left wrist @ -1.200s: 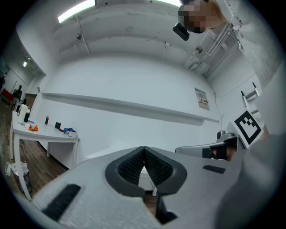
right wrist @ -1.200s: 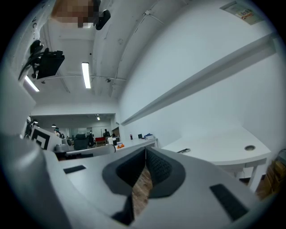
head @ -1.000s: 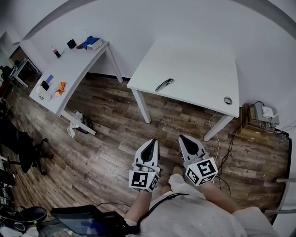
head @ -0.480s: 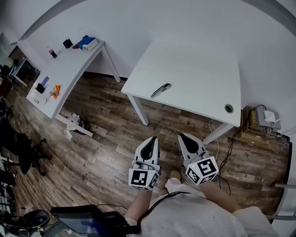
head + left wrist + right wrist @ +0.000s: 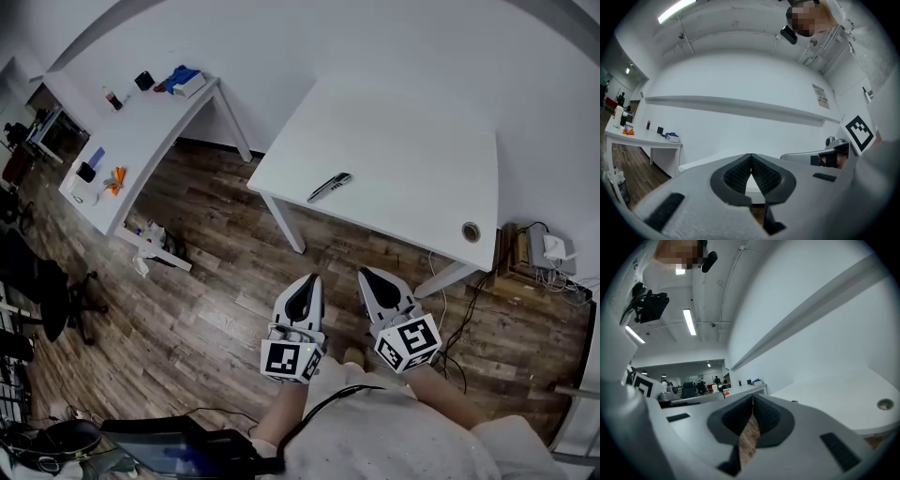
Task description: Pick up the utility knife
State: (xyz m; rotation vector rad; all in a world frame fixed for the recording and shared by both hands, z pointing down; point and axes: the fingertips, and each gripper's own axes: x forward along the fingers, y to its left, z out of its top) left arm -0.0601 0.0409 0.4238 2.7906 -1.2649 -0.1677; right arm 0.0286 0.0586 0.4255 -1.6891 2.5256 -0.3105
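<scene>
Both grippers, left (image 5: 302, 298) and right (image 5: 379, 286), closed and empty, far from knife (image 5: 330, 187) near table (image 5: 394, 141) edge; clumsy grab could knock it off.

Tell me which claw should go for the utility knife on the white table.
Left, narrowly. The utility knife lies near the table front edge, more nearly in line with the left claw than the right claw. Both are shut and empty.

Item: utility knife (image 5: 329, 187), slim, grey-silver body with darker sections
Pose: flat, long axis diagonal, one end toward the near edge
Location: white tabletop (image 5: 403, 159), near its front edge, left part
Contact: untouched, alone on the surface
</scene>
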